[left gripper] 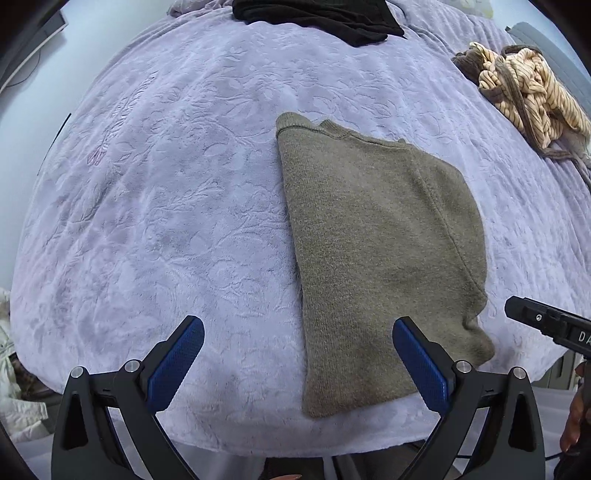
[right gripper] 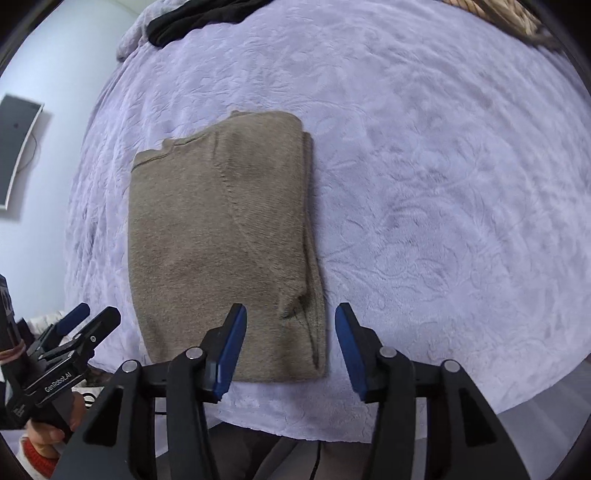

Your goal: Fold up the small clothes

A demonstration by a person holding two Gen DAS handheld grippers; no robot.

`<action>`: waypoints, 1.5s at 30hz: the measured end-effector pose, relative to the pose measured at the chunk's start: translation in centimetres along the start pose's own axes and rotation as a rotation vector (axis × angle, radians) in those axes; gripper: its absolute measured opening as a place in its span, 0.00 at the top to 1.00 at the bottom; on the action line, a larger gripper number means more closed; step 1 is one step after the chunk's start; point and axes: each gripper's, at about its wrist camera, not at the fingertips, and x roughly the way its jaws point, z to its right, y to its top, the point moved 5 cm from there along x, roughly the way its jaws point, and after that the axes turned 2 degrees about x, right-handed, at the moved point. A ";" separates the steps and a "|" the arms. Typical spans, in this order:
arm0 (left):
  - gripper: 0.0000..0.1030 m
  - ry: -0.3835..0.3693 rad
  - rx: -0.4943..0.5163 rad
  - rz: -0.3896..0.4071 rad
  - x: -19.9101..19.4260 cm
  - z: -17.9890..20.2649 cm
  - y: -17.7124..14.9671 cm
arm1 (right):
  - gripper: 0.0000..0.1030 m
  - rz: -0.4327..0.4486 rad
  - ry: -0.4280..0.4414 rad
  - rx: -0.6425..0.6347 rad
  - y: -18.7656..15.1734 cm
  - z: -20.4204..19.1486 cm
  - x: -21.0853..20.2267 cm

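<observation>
1. Left wrist view: left gripper [left gripper: 297, 343], jaws spread wide, nothing between the blue pads [left gripper: 177, 365]; it hung over the near edge of the blanket [left gripper: 166, 184].
2. Sweater [left gripper: 376, 251], olive knit, folded into a long rectangle, lay flat on the blanket, right of centre, its near end between and just beyond the pads. Collar edge at the far end.
3. Black garment [left gripper: 321, 18], heaped at the far edge of the blanket, well apart from the sweater.
4. Striped garment [left gripper: 532, 88], cream and brown, bunched at far right.
5. Right gripper's tip [left gripper: 546, 325], black, entered from the right edge, near the sweater's near right corner.
6. Right wrist view: right gripper [right gripper: 290, 347], jaws apart, empty, poised over the near right corner of the sweater [right gripper: 221, 236]; whether a pad touched the knit could not be told.
7. Left gripper [right gripper: 77, 332] seen at lower left, beside the sweater, clear of it.
8. Wall panel [right gripper: 14, 147], dark, at left.
</observation>
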 end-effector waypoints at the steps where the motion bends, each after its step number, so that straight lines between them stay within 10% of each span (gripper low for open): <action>1: 0.01 -0.001 0.000 -0.007 -0.1 0.1 0.0 | 0.46 0.001 -0.010 -0.013 0.1 -0.6 -0.1; 17: 0.01 0.053 0.065 -0.017 -1.2 0.7 -0.5 | 0.08 0.089 -0.105 -0.072 0.3 -3.4 -1.8; 45: 0.01 0.038 0.068 -0.011 -1.9 0.9 0.3 | 0.08 0.115 -0.236 -0.107 0.6 -4.3 -2.7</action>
